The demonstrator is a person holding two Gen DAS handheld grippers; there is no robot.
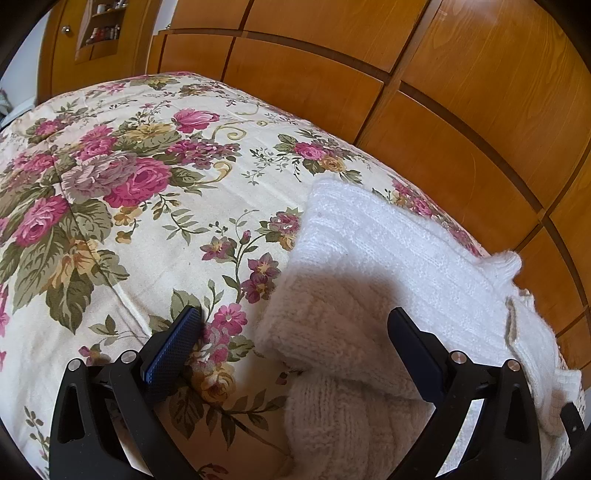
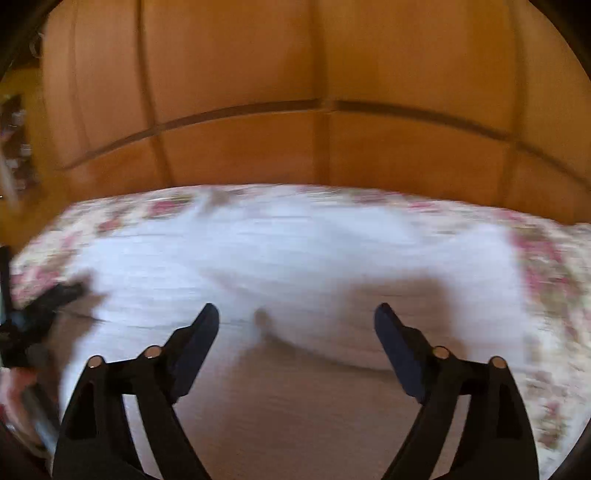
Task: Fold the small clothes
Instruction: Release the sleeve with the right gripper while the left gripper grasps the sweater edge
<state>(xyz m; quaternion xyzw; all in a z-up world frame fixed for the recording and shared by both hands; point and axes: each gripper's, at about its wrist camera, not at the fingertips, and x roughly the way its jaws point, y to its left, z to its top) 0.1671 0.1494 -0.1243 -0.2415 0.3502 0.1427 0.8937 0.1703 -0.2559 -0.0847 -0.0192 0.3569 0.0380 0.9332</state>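
Observation:
A white knitted garment [image 1: 388,266] lies on the flowered bedspread [image 1: 129,206], partly folded, with a ribbed cuff part [image 1: 332,417] near me. My left gripper [image 1: 293,325] is open, its jaws wide apart just above the garment's left edge, holding nothing. In the right wrist view, which is blurred by motion, the same white garment [image 2: 295,258] spreads across the bed, and my right gripper [image 2: 295,317] is open and empty above it. The left gripper [image 2: 44,306] shows as a dark shape at that view's left edge.
A wooden wardrobe [image 1: 443,92] with panelled doors stands right behind the bed's far edge. An open shelf niche [image 1: 103,29] with small items is at the far left. The bedspread [image 2: 546,266] reaches past the garment on the right.

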